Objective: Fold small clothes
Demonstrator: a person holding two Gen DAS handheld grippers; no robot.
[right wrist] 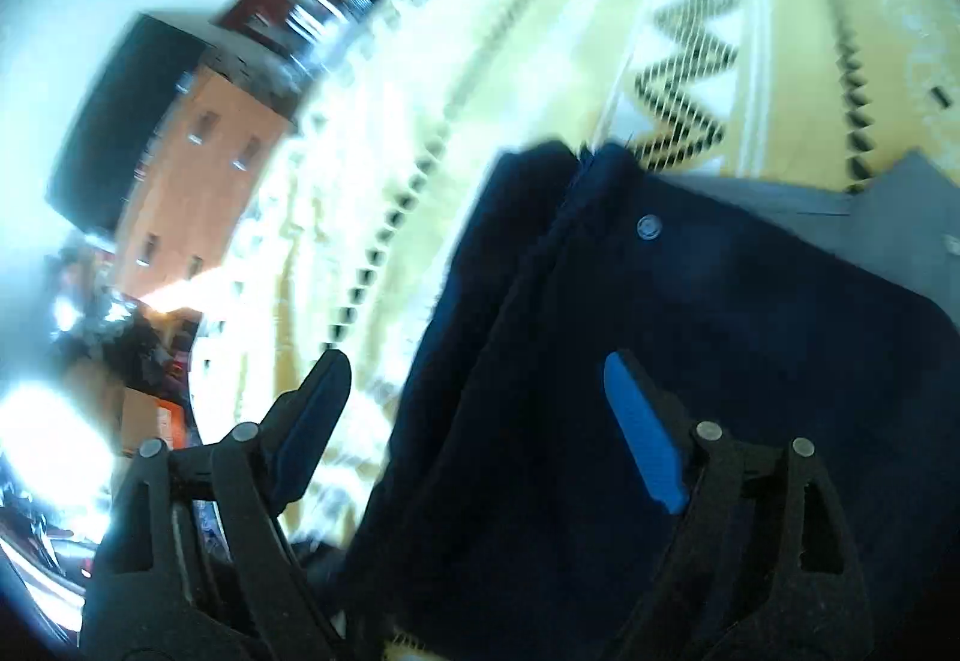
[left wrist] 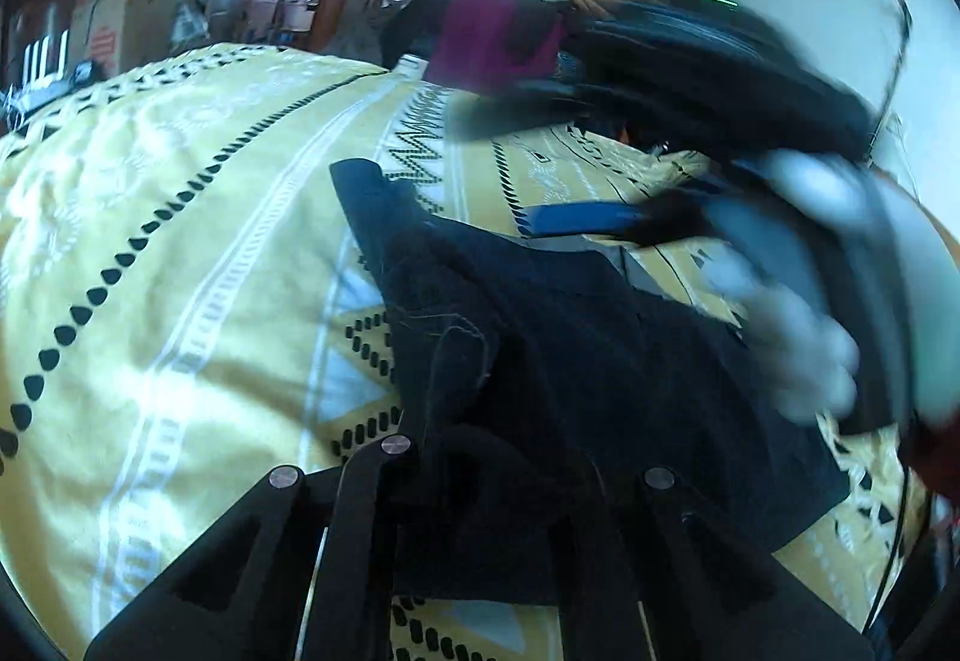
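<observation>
Two views, taken in turn. From the left wrist, the dark navy garment point(left wrist: 540, 337) lies rumpled on the yellow patterned bedspread point(left wrist: 180, 241). The left gripper point(left wrist: 498, 457) has its jaws drawn narrow with a bunched fold of the cloth between them, so it looks clamped on the garment. The right gripper point(left wrist: 600, 220) shows beyond as a blur, one blue pad visible.

From the right wrist, the right gripper point(right wrist: 480, 421) hangs over the garment point(right wrist: 720, 361) with jaws wide, one blue pad point(right wrist: 645, 433) above the cloth and the other off its edge over the bedspread point(right wrist: 540, 30). A snap button point(right wrist: 649, 226) marks the upper part.

I judge a fold is under way: the left lifts an edge. Next, the right should close on a free edge so both can carry it over evenly.
</observation>
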